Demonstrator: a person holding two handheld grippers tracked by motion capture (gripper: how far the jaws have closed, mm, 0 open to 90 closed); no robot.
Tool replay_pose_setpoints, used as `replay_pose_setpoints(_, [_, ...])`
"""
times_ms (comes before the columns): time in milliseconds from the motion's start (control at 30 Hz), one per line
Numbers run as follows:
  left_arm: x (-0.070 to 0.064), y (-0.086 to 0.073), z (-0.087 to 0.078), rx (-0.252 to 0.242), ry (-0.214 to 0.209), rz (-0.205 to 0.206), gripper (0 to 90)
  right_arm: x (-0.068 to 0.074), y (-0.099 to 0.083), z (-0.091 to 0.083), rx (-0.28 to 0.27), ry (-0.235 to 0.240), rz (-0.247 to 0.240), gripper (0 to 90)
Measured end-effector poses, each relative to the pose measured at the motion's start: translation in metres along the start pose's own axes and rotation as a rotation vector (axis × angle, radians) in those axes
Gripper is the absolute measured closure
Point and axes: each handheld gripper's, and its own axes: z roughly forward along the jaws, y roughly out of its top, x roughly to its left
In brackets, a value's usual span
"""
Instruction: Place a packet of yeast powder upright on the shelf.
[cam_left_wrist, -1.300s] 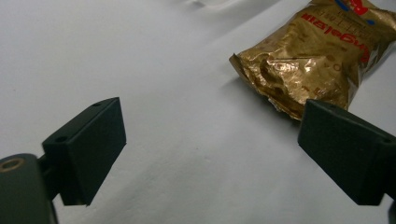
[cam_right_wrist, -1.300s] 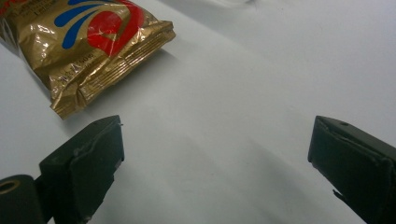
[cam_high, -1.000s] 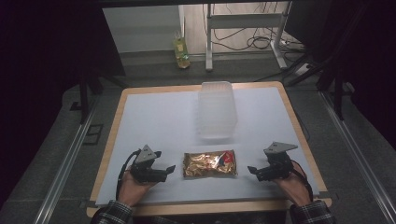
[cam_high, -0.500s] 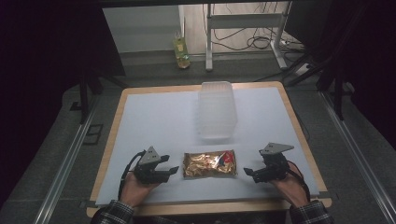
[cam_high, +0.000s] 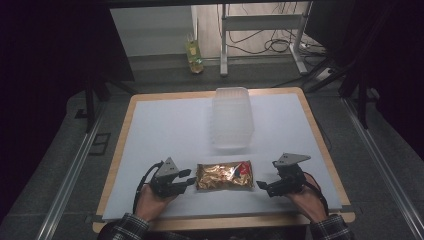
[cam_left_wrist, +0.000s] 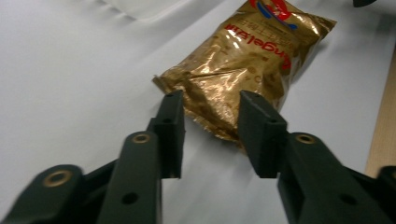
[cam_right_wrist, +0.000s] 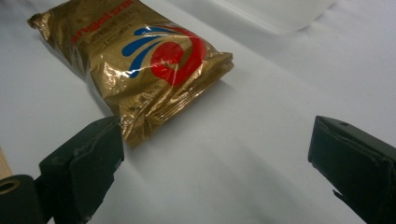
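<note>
A gold foil snack bag (cam_high: 224, 175) with a red and blue logo lies flat on the white mat near the front edge. My left gripper (cam_high: 189, 181) is at the bag's left end. In the left gripper view that gripper (cam_left_wrist: 212, 122) is open, and the bag's (cam_left_wrist: 243, 56) crimped edge reaches into the gap between the jaws. My right gripper (cam_high: 262, 186) is just right of the bag. In the right gripper view it (cam_right_wrist: 219, 158) is wide open, with one corner of the bag (cam_right_wrist: 140, 60) close to its left jaw.
A clear plastic container (cam_high: 231, 117) stands on the mat behind the bag, toward the table's far edge. The white mat (cam_high: 165, 130) covers a wooden table top (cam_high: 320, 135). A yellow-green bottle (cam_high: 194, 50) stands on the floor beyond the table.
My left gripper has slid right until its jaws reach the bag's left edge. The right gripper has edged a little left toward the bag. The bag has not moved.
</note>
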Motion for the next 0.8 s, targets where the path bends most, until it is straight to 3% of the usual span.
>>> replay_pose_setpoints(233, [-0.006,0.004,0.010,0.021,-0.011,0.041,76.3,0.004,0.002,0.002,0.005,0.016,-0.018,3.0])
replay_pose_setpoints(467, [-0.008,0.010,0.019,0.009,-0.005,0.053,88.8,0.007,0.003,0.005,0.015,0.036,-0.021,2.7])
replay_pose_setpoints(800, [-0.010,0.013,0.038,0.007,0.010,0.054,89.4,0.012,0.004,0.010,0.032,0.051,-0.021,2.7])
